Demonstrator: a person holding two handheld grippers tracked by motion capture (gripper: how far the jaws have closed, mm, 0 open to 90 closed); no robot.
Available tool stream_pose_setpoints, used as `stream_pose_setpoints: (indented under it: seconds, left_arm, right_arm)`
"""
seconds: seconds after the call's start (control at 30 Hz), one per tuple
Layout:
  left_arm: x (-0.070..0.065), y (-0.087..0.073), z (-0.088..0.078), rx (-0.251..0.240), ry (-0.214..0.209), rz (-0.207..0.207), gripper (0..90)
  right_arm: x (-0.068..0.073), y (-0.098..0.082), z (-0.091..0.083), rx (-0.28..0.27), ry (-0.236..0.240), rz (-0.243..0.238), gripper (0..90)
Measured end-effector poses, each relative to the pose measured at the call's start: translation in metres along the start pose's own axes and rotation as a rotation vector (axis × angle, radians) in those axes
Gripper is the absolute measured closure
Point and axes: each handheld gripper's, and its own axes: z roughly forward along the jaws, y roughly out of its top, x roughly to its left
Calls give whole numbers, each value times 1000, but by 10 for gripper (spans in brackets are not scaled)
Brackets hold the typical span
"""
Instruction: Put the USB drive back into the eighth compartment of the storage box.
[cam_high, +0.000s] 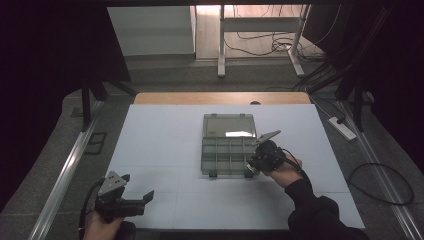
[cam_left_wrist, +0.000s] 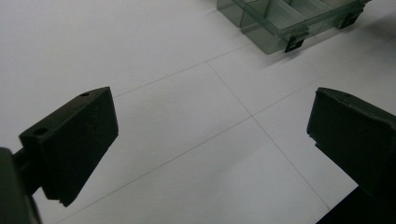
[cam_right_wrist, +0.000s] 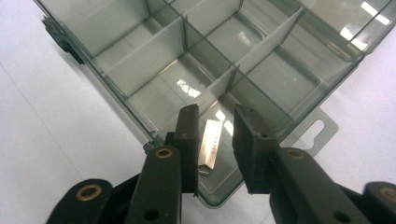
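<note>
1. Where my forearms come in at the near edge, my left tool (cam_high: 131, 199) hovers over the bare white worktop (cam_high: 165, 150), its jaws wide apart with nothing between them.
2. Farther out, my right tool (cam_right_wrist: 215, 122) hangs over the near right corner compartment of the clear grey-green plastic divider box (cam_right_wrist: 140, 60).
3. Its jaws stand slightly apart; the small flat silver metal piece (cam_right_wrist: 209, 152) lies between them on the compartment floor, with no pad pressing on it.
4. Beyond, the box's open lid (cam_high: 229, 125) lies flat.

Dim room, bright white table (cam_high: 165, 150).
Glare patches on the clear box (cam_right_wrist: 261, 60); near jaws soft, high view's edges black.
</note>
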Motion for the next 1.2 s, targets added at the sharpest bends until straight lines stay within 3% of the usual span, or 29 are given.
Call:
stream_pose_setpoints:
  seconds: [0.43,0.83,1.03,1.2]
  left_arm:
    - [0,0,0,1,-1,-1,20]
    - [0,0,0,3,-2,-1,20]
    - [0,0,0,3,-2,-3,20]
    - [1,0,0,3,-2,-5,20]
  right_arm:
    - [3,0,-10,-39,13,18,521]
    - [1,-2,-10,-29,28,59,264]
    - [3,-3,-14,-29,59,68,154]
    - [3,-5,-18,-50,43,69,71]
